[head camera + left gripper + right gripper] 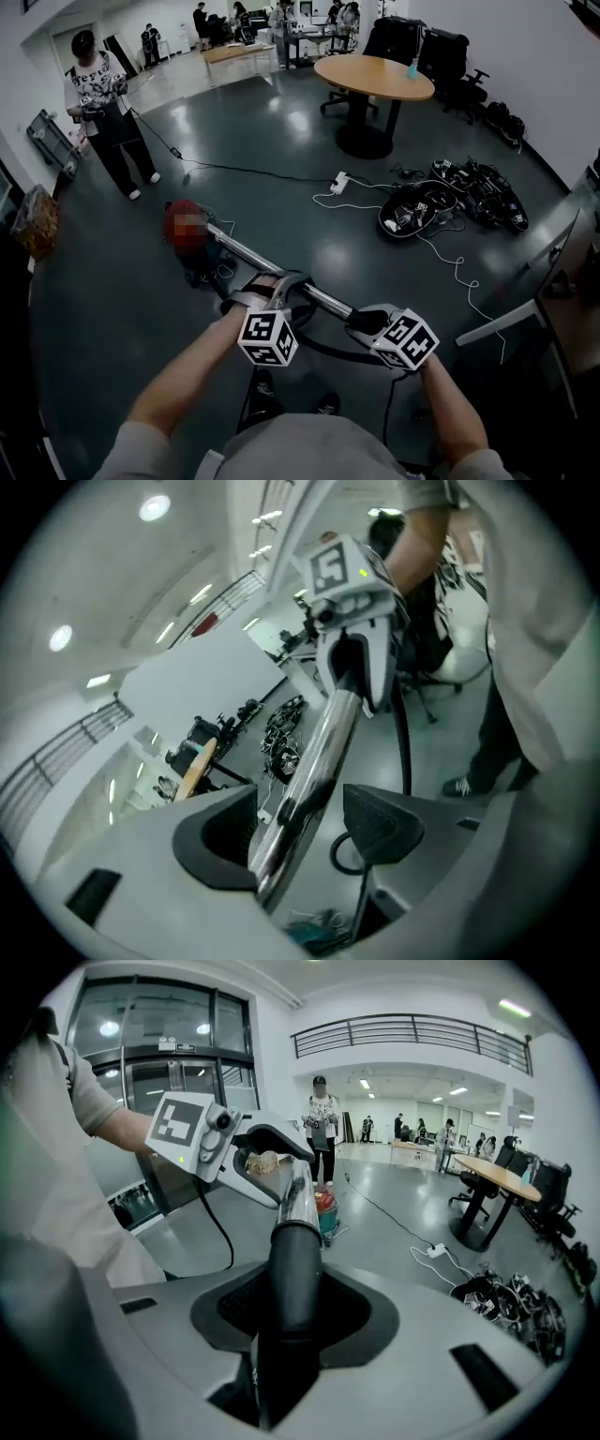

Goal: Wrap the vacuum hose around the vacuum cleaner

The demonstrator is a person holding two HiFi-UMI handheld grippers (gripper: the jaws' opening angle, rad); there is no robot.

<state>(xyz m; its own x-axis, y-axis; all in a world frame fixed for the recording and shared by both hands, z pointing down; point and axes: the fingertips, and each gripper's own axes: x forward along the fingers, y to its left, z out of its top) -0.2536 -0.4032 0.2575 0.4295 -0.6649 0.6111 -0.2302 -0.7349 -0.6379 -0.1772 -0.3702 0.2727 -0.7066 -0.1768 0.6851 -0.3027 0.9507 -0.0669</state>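
Note:
The red vacuum cleaner stands on the dark floor ahead of me and shows small in the right gripper view. Its shiny metal tube slants up from it to both grippers. My left gripper sits around the tube. The tube lies against one pad, with a gap to the other, so this gripper is open. Farther up, my right gripper is shut on the tube's black handle end. A black hose curves below the tube between the grippers.
A person stands at the far left holding grippers. A black cable crosses the floor to a white power strip. Black gear is piled on the right, below a round wooden table. A desk edge is at my right.

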